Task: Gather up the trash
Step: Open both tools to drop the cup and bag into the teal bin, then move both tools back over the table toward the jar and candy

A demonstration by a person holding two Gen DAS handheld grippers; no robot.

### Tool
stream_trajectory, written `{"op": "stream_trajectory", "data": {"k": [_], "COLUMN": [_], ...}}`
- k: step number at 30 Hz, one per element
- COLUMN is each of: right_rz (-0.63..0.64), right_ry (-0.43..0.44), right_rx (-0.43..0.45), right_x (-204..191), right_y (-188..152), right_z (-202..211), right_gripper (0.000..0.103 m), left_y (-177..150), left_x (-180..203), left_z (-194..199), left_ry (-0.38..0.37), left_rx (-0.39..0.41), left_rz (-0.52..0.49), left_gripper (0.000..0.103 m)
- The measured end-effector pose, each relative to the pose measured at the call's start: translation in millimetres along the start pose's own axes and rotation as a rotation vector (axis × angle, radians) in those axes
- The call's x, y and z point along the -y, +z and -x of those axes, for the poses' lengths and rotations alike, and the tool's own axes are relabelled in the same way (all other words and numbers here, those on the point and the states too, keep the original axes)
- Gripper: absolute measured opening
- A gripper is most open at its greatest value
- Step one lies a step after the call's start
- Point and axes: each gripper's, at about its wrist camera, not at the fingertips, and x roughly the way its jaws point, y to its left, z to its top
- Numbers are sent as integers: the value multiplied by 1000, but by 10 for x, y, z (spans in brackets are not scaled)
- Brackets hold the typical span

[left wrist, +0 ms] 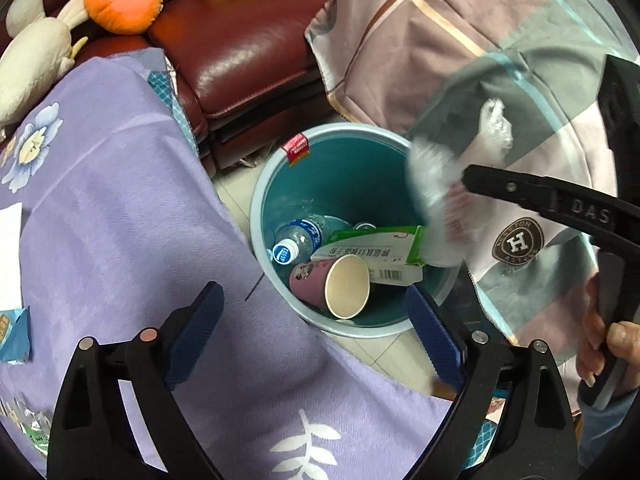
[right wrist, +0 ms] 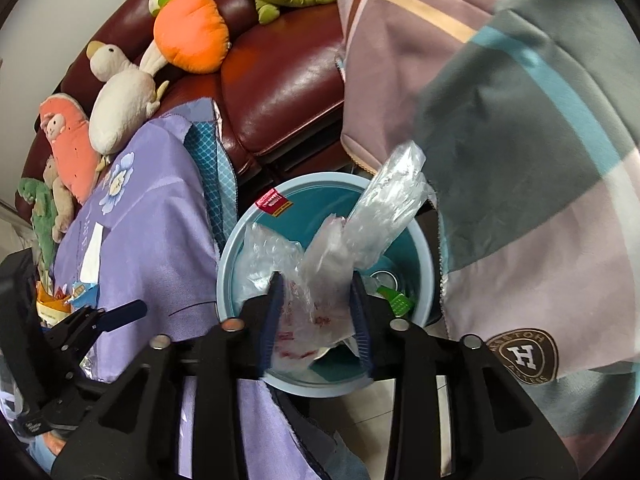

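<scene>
Glossy maroon leather sofa [left wrist: 248, 52]; matt purple cloth [left wrist: 120, 216]; crinkly clear plastic bag [right wrist: 360, 232]; smooth plastic bin [left wrist: 280, 160]; paper cup [left wrist: 340, 288].

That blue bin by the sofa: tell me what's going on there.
A person with a handheld gripper in each hand is collecting trash. The right gripper has a crumpled clear plastic bag between its fingers, directly over the round light-blue trash bin; whether they are still pinching it is unclear. The left gripper is open and empty beside the bin. Inside lie a clear plastic bottle, a pink paper cup and a green-and-white carton.
</scene>
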Motion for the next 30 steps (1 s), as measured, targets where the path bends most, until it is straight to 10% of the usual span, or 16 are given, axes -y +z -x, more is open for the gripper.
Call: {"op": "stream_trajectory", "data": {"k": [10, 30], "right_rz": [11, 75], "right_ry": [-28, -65], "right_rx": [0, 4], "right_x": [-103, -723], "right_y": [-39, -344], "right_z": [64, 528], "right_gripper": [74, 81], "left_y": [-87, -614], "left_x": [-103, -505], "left_z": [124, 839], "left_ry": [-31, -58], "left_rx": [18, 128], "left_rz": [25, 109], "left_gripper": [93, 93]}}
